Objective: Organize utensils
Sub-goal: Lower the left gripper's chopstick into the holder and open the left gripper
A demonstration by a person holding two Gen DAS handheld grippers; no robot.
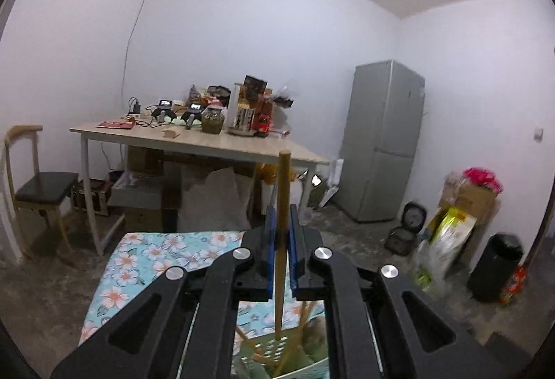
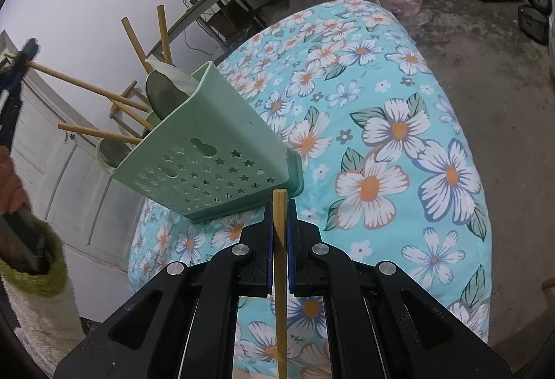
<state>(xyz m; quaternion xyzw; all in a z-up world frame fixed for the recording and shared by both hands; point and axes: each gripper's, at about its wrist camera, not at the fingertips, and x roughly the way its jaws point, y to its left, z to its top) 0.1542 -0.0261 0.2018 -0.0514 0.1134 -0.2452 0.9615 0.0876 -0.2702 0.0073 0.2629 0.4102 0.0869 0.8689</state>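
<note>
A pale green perforated utensil holder (image 2: pixel 208 150) stands on the floral cloth (image 2: pixel 381 136). It holds several wooden-handled utensils and a green spoon (image 2: pixel 163 94). My left gripper (image 1: pixel 281 216) is shut on a wooden stick (image 1: pixel 282 184) whose lower end reaches down into the holder (image 1: pixel 298 361). The right wrist view shows that left gripper (image 2: pixel 20 59) at the far left, above and beside the holder. My right gripper (image 2: pixel 280 209) is shut on another wooden stick (image 2: pixel 280 309), close in front of the holder's base.
A wooden table (image 1: pixel 208 139) with clutter stands ahead, a chair (image 1: pixel 41 188) to its left and a grey fridge (image 1: pixel 385 143) to its right. Boxes, a rice cooker (image 1: pixel 412 216) and a black bin (image 1: pixel 496 268) line the wall. A green-sleeved hand (image 2: pixel 31 257) is beside a white cabinet (image 2: pixel 52 153).
</note>
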